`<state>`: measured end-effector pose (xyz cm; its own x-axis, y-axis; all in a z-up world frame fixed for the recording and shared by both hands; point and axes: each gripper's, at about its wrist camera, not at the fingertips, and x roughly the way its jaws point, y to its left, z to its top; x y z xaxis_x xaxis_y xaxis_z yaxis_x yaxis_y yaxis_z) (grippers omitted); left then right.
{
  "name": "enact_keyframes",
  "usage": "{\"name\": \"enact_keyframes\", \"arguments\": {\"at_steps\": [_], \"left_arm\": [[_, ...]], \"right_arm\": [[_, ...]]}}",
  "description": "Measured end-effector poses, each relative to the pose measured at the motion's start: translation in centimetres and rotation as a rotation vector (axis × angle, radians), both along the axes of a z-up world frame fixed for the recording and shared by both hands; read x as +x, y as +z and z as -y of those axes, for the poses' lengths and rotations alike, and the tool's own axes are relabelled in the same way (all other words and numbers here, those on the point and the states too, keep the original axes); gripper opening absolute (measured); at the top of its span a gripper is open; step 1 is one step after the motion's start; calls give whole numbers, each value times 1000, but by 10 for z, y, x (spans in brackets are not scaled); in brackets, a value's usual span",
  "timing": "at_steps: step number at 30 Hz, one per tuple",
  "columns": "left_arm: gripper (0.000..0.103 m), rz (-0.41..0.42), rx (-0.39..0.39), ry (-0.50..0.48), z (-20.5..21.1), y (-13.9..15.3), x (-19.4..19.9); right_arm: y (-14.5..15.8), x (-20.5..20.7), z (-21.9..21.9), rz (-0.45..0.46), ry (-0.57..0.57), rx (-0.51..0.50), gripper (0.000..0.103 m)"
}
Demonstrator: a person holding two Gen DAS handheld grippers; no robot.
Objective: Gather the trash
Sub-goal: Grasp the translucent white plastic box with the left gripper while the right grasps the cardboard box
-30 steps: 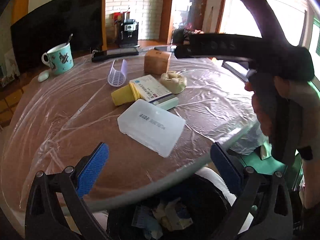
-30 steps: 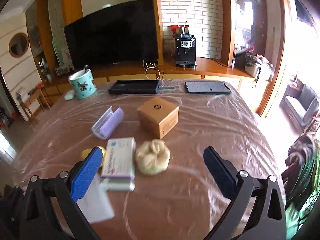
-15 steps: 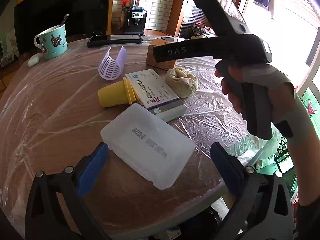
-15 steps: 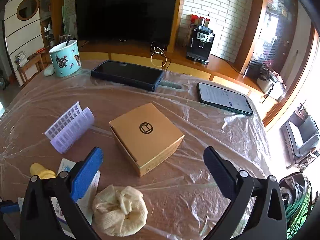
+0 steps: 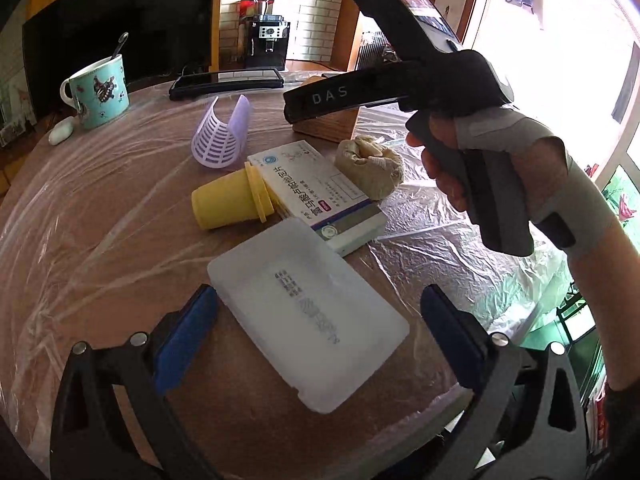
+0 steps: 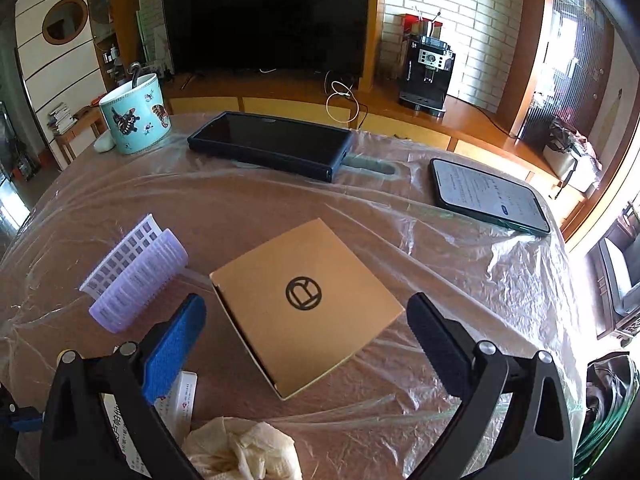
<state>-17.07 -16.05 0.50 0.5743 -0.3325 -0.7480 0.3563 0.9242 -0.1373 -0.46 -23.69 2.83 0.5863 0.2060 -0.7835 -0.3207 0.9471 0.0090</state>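
My left gripper (image 5: pixel 320 336) is open, its blue pads on either side of a frosted plastic case (image 5: pixel 306 328) lying flat near the table's front edge. Behind it lie a white medicine box (image 5: pixel 316 194), a yellow cup (image 5: pixel 228 202) on its side, a crumpled beige wad (image 5: pixel 370 166) and a purple plastic mesh piece (image 5: pixel 222 136). My right gripper (image 6: pixel 306 340) is open and hovers over a tan cardboard box (image 6: pixel 306 300); the wad (image 6: pixel 240 454) and the mesh piece (image 6: pixel 134 272) lie near it.
A teal mug (image 6: pixel 134 114) with a spoon stands at the back left. A dark tablet (image 6: pixel 268 144) and a lit phone (image 6: pixel 490 196) lie at the back. Clear plastic film covers the round table (image 6: pixel 440 280). The right hand and tool (image 5: pixel 460 120) cross the left view.
My left gripper rose from the bin below the table edge and moved in over the frosted case. My right gripper moved forward from the wad to the cardboard box.
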Motion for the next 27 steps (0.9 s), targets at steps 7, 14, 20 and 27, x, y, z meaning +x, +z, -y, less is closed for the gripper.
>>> {"name": "enact_keyframes", "arguments": {"at_steps": [7,14,20,27], "left_arm": [[76,23,44,1,2,1,-2],[56,21,13,3,-9,3,-2],[56,29,-4,-1,-19,3,-6],[56,44,-11,10,-30,11,-9]], "right_arm": [[-4,0,3,-33,-8,32,79],[7,-9,13,5,-48,73,78],[23,-20,19,48,-76,90,78],[42,-43,19,95,-72,112,78]]}}
